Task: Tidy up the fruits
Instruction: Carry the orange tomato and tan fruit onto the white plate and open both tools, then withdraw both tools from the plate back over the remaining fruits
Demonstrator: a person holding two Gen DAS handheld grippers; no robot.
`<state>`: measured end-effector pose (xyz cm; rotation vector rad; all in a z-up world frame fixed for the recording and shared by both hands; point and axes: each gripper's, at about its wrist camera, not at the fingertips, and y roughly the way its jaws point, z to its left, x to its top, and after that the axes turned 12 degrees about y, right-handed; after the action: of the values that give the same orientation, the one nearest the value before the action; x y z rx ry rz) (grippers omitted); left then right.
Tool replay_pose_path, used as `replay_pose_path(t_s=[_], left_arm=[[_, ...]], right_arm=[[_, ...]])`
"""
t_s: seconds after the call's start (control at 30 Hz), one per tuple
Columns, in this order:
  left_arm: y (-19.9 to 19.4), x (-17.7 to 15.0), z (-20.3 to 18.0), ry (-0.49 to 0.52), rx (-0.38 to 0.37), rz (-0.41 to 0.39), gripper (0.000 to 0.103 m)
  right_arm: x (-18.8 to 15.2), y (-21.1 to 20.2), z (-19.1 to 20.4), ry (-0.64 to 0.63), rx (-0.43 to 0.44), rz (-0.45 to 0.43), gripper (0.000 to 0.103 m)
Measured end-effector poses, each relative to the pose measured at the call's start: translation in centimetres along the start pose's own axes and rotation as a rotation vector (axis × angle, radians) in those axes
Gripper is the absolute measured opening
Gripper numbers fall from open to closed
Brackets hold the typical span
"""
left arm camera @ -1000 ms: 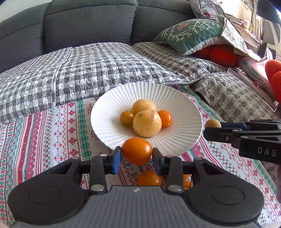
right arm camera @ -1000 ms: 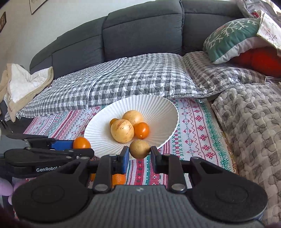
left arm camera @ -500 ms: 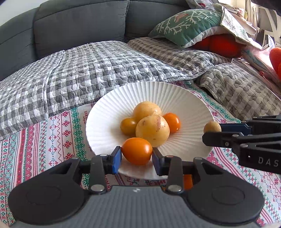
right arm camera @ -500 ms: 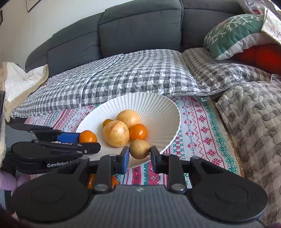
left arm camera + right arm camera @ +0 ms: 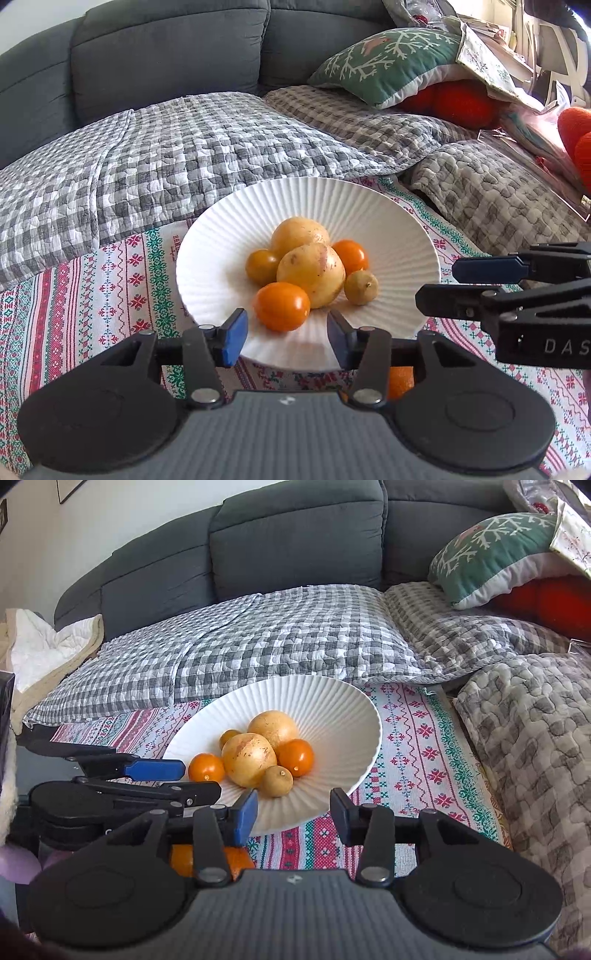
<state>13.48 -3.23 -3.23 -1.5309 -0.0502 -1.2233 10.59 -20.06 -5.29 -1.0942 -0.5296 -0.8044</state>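
Observation:
A white ribbed plate (image 5: 332,192) on the patterned cloth holds two big yellow fruits (image 5: 310,273), two small orange ones and several smaller fruits. An orange fruit (image 5: 281,305) rests on the plate's near side, just ahead of my left gripper (image 5: 286,334). Its jaws are opening and nothing is between the pads. A small yellow-green fruit (image 5: 277,781) lies beside the pile, in front of my right gripper (image 5: 293,812). That gripper's jaws are also opening and hold nothing. Each gripper shows side-on in the other's view: right gripper (image 5: 439,284), left gripper (image 5: 199,780).
Another orange fruit (image 5: 184,860) lies on the patterned cloth (image 5: 413,738) below the grippers, by the plate's front rim. Behind the plate are a checked quilt (image 5: 184,155), a grey sofa (image 5: 295,546), a green pillow (image 5: 388,62) and red cushions (image 5: 461,99). A beige blanket (image 5: 44,650) hangs at the left.
Both grippers have let go. The orange fruit has left the left jaws and the small yellow-green fruit the right jaws; both now lie on the plate. Both pairs of jaws stand wider.

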Motion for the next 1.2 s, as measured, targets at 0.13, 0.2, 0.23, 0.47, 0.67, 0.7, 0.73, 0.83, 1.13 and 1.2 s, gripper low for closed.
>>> replay_pose_path(t_s=[0.13,0.2,0.23,0.47,0.67,0.7,0.73,0.83,1.13,1.2], left_arm=[[-1.3,-0.6,0.0,-0.042,0.003,-0.006,0.053],[-2.0,-0.9,0.0,-0.061,0.003,-0.007,0.058],[-2.5,-1.1,-0.1,-0.07,0.008,-0.007,0.06],[-5.4,-2.9,-0.3,-0.101,0.021,0.001,0.072],[-7.9,-4.6,-0.6,-0.106,0.035,0.022,0.078],[-8.2,-4.7,-0.6,-0.107,0.041,0.024,0.08],[-8.7,-5.0,-0.6,-0.108,0.044,0.024,0.08],[-9.9,-5.6,-0.6,-0.108,0.054,0.019,0.082],[-12.3,-7.3,-1.1,-0.108,0.092,0.026,0.085],[-12.6,-7.7,-1.2,-0.109,0.094,0.024,0.086]], right_arm=[[-0.2,-1.0,0.0,-0.008,-0.013,-0.007,0.053],[-0.4,-1.5,0.0,-0.015,-0.02,-0.008,0.058],[-0.5,-1.9,0.0,-0.016,-0.023,-0.012,0.064],[-1.5,-4.4,-0.1,-0.017,-0.051,-0.019,0.084],[-2.4,-6.0,0.2,-0.02,-0.073,-0.01,0.09],[-2.5,-6.3,0.3,-0.016,-0.073,-0.01,0.091],[-2.6,-6.6,0.5,-0.012,-0.07,-0.011,0.093],[-2.9,-7.4,1.0,-0.01,-0.062,-0.01,0.095],[-4.3,-8.8,2.1,-0.047,-0.066,-0.001,0.1],[-4.6,-9.1,2.1,-0.046,-0.072,-0.004,0.1]])
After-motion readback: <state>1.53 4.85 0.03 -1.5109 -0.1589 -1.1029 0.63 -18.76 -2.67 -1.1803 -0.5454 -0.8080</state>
